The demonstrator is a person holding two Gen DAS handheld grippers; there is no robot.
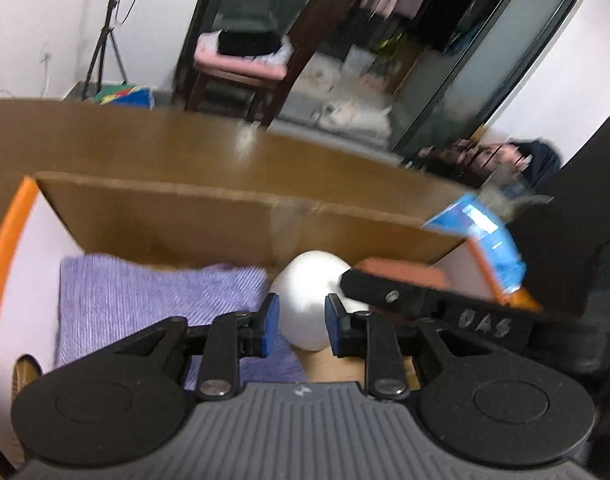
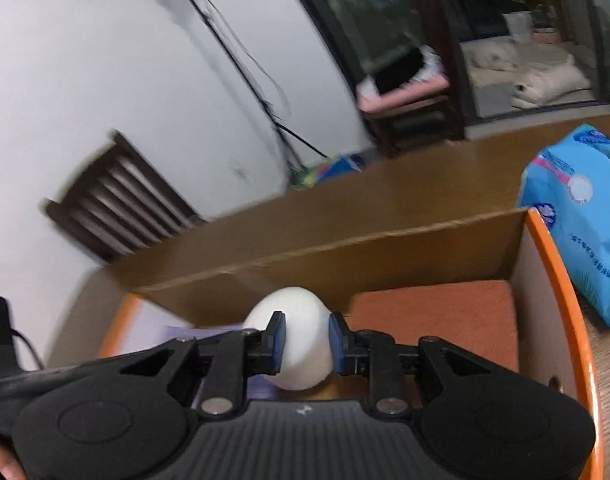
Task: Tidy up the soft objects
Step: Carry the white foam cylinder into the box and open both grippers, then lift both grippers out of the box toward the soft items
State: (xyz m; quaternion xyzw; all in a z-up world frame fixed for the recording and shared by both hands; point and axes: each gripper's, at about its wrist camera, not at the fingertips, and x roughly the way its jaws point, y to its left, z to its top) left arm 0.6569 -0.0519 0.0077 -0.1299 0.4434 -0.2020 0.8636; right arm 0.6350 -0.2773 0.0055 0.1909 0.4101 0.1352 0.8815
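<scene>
Soft white egg-shaped object (image 2: 295, 338): it sits inside your open cardboard box (image 2: 385, 248), roughly mid-box, between the folded purple knitted cloth (image 1: 153, 308) on the left side and the folded orange-brown cloth (image 2: 437, 320) on the right side.

Your right gripper (image 2: 305, 346): the blue-padded fingers (image 2: 279, 342) stand on either side of the white object, closed in against its flanks, so you appear to hold it; the frame is blurred, so the exact contact on the left pad is hard to confirm.

Your left gripper (image 1: 301, 322): its blue-padded fingers (image 1: 270, 322) stand a moderate gap apart with the white object seen beyond and between them; you hold nothing in it as far as the left wrist view shows. The black finger of your right gripper crosses in from the right, its tip against the white object.

Box: brown corrugated far wall, white inner side walls, orange rim (image 2: 561, 280). It rests on a brown wooden table (image 1: 145, 140).

Light blue plastic tissue pack (image 2: 577, 216): lying on the table just outside the box's right wall.

Background, blurred: a dark wooden chair with a pink cushion (image 1: 241, 64), a slatted dark wooden chair back (image 2: 121, 200) against the white wall, a black tripod (image 1: 105, 36).
</scene>
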